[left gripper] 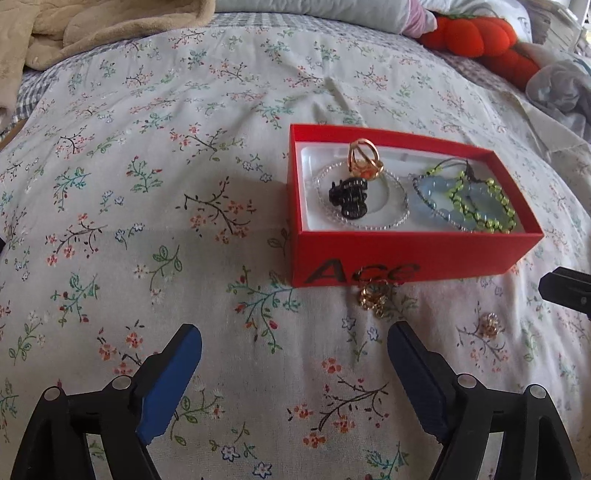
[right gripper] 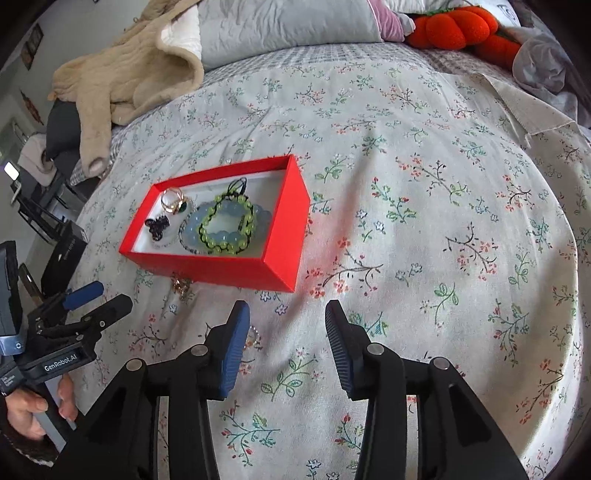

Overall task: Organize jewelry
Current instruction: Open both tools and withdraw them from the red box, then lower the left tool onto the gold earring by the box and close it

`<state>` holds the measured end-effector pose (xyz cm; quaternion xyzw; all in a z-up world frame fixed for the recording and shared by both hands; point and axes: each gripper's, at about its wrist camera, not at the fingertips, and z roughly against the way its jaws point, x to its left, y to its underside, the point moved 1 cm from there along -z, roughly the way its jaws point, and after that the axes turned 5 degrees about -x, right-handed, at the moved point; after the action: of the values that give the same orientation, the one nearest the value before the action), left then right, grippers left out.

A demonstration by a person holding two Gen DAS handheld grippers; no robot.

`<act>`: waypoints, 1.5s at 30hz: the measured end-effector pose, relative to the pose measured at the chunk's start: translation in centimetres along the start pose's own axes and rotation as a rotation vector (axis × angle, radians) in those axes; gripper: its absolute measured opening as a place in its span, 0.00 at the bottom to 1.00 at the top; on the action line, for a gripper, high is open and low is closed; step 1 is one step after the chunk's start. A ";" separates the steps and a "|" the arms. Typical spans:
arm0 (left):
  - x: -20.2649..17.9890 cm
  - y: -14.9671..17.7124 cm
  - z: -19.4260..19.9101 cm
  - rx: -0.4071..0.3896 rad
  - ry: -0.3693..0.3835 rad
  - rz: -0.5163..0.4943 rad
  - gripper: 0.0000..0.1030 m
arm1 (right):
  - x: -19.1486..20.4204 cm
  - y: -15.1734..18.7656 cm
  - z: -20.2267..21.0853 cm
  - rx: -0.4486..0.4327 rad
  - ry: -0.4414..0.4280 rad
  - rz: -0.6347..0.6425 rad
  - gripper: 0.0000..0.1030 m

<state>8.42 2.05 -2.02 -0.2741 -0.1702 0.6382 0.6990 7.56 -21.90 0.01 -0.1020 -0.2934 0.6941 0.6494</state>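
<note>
A: Gold earring cluster (left gripper: 375,299) lies on the bed, touching the red box (left gripper: 417,258) front wall, ahead and right of the left tongs (left gripper: 295,380), spread, empty

B: Right tongs (right gripper: 287,347) part-spread, empty; second gold piece (left gripper: 490,324) nearer them

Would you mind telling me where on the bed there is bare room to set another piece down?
The floral bedspread left of the red box is bare up to the beige blanket. Its other side, seen from the right wrist, is bare too. It is crowded in front: a gold piece touches the box, another lies nearby.
</note>
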 end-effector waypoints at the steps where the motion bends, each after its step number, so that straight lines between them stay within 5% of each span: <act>1: -0.1 0.4 -0.3 0.008 -0.001 -0.007 0.83 | 0.2 0.5 -0.2 -0.001 0.002 0.015 0.44; 10: -0.4 2.7 -1.9 0.025 -0.040 -0.102 0.83 | -0.1 3.8 -1.6 0.007 0.009 0.093 0.50; 18: -0.6 2.2 -2.2 -0.019 0.055 -0.100 0.81 | -0.5 4.5 -1.3 -0.020 -0.019 0.103 0.61; 25: -1.7 1.3 -2.7 -0.066 0.148 -0.128 0.46 | 0.1 4.6 -1.6 -0.025 -0.007 0.156 0.65; 32: -3.5 0.0 -3.6 -0.059 0.164 -0.116 0.46 | -0.1 4.4 -1.6 -0.019 -0.018 0.157 0.65; 38: -4.5 -0.3 -4.1 -0.048 0.104 -0.104 0.34 | -0.1 4.5 -1.6 -0.019 -0.021 0.163 0.65; 40: -4.2 -0.5 -4.3 -0.045 0.087 -0.087 0.22 | -0.1 4.6 -1.6 -0.018 -0.018 0.166 0.65; 45: -3.4 -0.5 -4.2 -0.047 0.102 -0.046 0.14 | 0.0 4.5 -1.6 -0.017 -0.018 0.164 0.65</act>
<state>10.85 -2.04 -4.61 -0.3187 -0.1554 0.6030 0.7146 4.55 -21.38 -3.71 -0.1249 -0.2958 0.7433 0.5869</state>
